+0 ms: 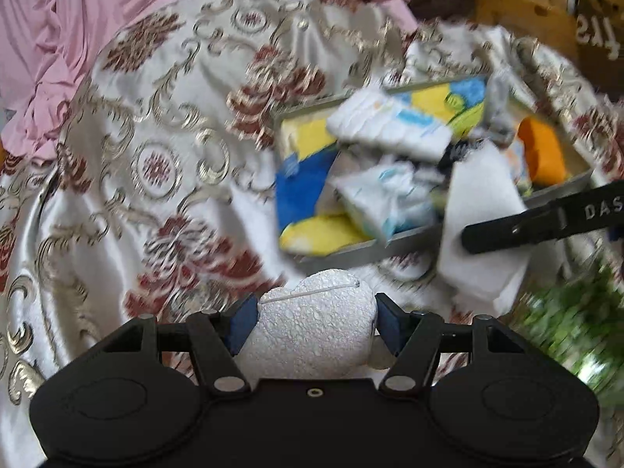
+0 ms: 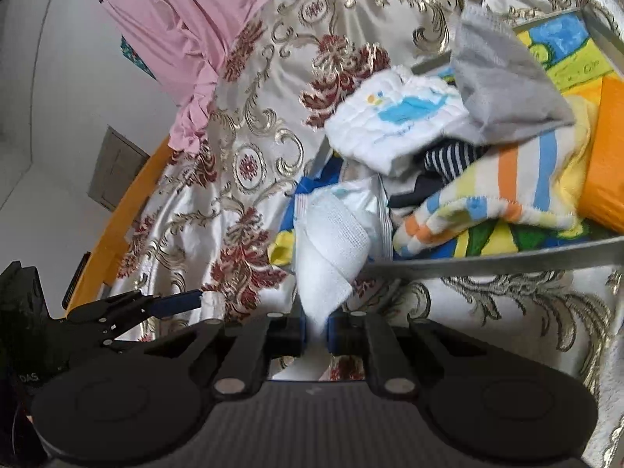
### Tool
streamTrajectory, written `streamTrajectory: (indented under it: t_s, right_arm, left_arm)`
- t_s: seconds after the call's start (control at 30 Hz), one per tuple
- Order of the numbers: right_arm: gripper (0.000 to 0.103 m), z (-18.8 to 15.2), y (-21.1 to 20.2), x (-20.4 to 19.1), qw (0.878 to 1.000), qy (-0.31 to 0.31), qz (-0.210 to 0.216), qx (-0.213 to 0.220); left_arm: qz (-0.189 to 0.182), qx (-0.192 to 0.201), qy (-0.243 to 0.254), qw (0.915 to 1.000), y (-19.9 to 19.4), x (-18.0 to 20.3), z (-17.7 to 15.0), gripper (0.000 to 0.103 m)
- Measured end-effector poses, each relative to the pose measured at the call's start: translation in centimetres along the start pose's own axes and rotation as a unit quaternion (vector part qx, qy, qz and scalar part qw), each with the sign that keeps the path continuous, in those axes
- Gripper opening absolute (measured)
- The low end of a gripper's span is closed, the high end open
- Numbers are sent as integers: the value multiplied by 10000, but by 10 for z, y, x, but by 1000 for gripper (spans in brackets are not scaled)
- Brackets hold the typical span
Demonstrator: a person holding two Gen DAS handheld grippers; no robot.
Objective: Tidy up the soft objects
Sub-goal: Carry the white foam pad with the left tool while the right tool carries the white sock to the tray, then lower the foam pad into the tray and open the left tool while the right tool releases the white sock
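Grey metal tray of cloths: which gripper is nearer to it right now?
Right. The right gripper sits just outside the grey metal tray, shut on a white gauzy cloth hanging over its rim. The left gripper is farther back, shut on a white heart-shaped foam piece.

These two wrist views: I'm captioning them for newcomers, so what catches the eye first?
Nearest the left wrist camera, the left gripper pinches a white heart-shaped foam piece. Beyond it a metal tray, heaped with bright cloths, sits on the gold-and-red floral bedspread. The right gripper clamps a white gauze cloth that drapes over the tray's near rim.
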State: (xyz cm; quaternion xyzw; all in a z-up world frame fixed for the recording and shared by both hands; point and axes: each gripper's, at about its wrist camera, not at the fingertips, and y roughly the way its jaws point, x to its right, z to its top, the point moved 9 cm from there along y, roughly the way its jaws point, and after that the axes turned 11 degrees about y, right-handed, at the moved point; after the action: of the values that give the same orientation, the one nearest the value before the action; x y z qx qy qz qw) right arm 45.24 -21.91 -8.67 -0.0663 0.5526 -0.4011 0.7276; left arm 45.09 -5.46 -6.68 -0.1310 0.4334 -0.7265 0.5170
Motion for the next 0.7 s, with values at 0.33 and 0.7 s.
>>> streamTrajectory:
  t_s: [0.33,0.7]
  right_arm:
    - [11,47,-57,-6,9945,-45,301,1007]
    - [11,105,-84,56,9807,335,-203,1914]
  left_arm:
    - [-21,1000,-79,9950,-11,29,97,66]
    - [-166,1518,-10,9883,35,73,193,67]
